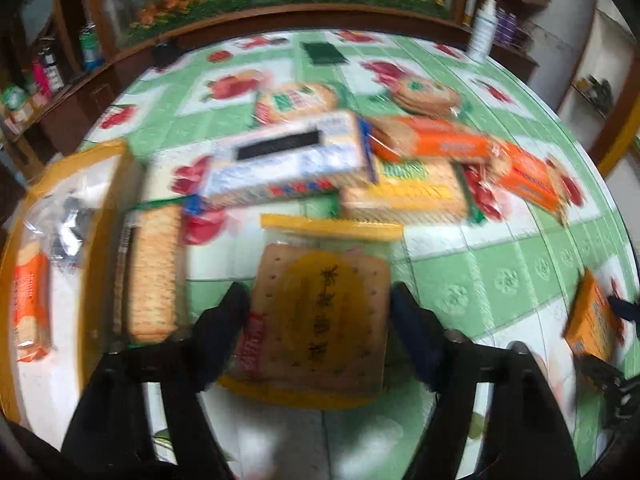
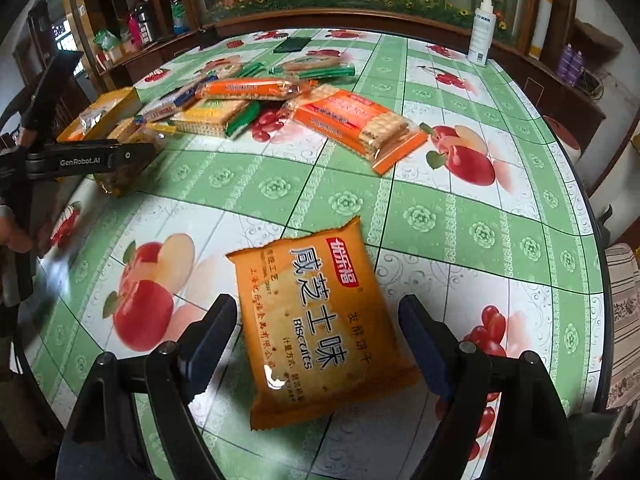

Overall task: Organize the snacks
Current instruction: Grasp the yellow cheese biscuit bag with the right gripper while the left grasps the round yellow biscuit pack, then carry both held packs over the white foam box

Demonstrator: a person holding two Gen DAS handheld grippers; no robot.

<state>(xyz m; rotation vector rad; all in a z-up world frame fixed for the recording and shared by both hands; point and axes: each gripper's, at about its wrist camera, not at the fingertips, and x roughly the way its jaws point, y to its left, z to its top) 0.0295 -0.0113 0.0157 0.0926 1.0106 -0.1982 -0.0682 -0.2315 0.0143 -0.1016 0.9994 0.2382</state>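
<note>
My left gripper [image 1: 318, 312] has a clear-wrapped biscuit pack with yellow ends [image 1: 320, 312] between its fingers, and both pads touch the pack's sides; the view is blurred. In the right wrist view that gripper [image 2: 132, 156] hangs at the left edge over the same pack [image 2: 120, 178]. My right gripper [image 2: 316, 308] stands open around an orange biscuit pack [image 2: 320, 320] lying flat on the table, with a gap at the right pad. A heap of other biscuit packs [image 1: 360, 160] [image 2: 248, 108] lies mid-table.
A yellow cardboard box [image 1: 100, 168] [image 2: 116, 100] holding some packs stands at the left of the table. A white spray bottle [image 2: 482, 32] and a dark green flat object [image 2: 292, 45] sit at the far edge. The round table has a green fruit-print cloth [image 2: 440, 216].
</note>
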